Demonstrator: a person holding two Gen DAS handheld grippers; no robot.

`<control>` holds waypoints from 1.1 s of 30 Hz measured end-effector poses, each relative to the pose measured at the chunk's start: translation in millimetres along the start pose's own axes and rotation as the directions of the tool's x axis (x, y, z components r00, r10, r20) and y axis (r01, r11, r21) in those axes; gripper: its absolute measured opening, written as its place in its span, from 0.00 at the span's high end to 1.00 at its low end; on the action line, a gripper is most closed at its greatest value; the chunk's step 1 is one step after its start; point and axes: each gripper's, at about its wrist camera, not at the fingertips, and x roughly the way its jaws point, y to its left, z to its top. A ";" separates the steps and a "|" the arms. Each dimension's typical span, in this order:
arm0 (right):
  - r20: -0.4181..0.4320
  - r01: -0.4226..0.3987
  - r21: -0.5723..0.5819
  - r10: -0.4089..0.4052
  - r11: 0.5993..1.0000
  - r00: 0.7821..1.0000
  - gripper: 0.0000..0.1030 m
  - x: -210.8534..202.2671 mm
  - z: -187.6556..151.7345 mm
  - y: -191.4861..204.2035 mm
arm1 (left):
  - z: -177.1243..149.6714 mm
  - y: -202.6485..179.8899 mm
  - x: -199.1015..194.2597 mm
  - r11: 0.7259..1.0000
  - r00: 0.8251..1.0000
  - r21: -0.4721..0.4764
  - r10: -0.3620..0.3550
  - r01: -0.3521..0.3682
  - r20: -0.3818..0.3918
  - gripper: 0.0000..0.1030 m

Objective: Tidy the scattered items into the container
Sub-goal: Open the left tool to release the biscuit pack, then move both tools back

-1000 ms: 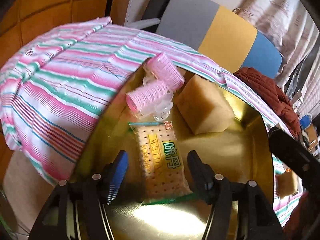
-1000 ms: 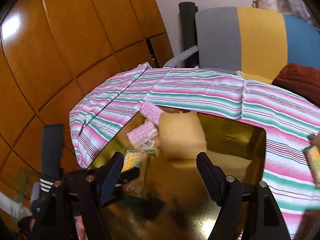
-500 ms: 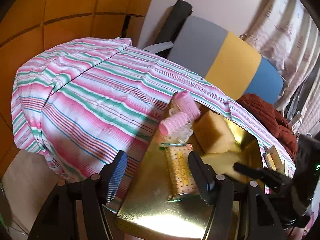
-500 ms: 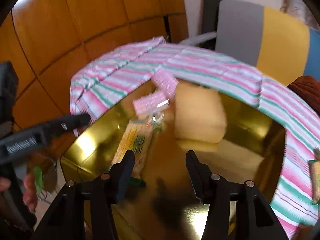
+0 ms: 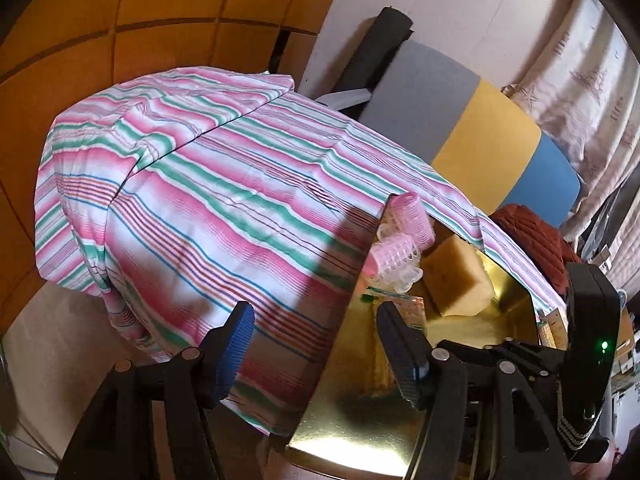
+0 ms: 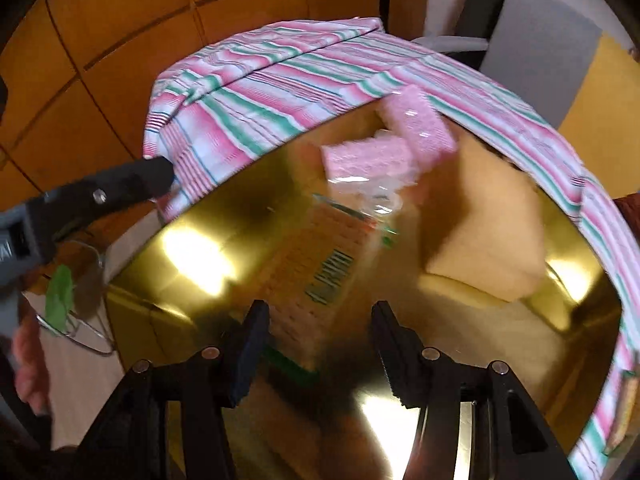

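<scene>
The cloth [image 5: 224, 200] over the table is striped in pink, white and green, with thin blue and red lines between the broad bands. On it sits a shiny gold tray [image 6: 224, 216] that mirrors the light in bright patches. At the tray's far edge lie two pink hair rollers [image 5: 400, 248] with clear plastic clips. Beside them is a pale yellow-tan sponge block [image 6: 484, 236]. The cracker packet [image 6: 316, 276] is clear, showing orange-tan dotted crackers, with green lettering and a green end strip. The chair [image 5: 480, 136] behind has a back in grey, yellow and blue panels. A dark red knitted garment [image 5: 536, 232] lies past the table's right edge. The wall panels [image 6: 120, 40] are orange-brown wood.
</scene>
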 end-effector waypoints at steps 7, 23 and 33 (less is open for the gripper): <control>0.030 -0.184 0.080 0.182 0.980 0.983 0.47 15.7 10.5 2.7 | -2.7 7.3 -1.1 1.000 1.000 -0.014 -0.006 0.006 -0.005 0.37; 0.358 -0.049 0.246 -0.044 0.968 0.933 0.36 -91.3 -51.8 -29.4 | -15.3 -37.8 -4.1 0.993 0.997 0.092 -0.077 0.078 -0.022 0.37; 0.493 0.086 0.420 -0.306 0.903 0.815 0.09 -157.1 -121.0 -67.6 | -44.8 -128.1 -20.0 0.943 0.981 0.270 -0.189 0.196 -0.052 0.37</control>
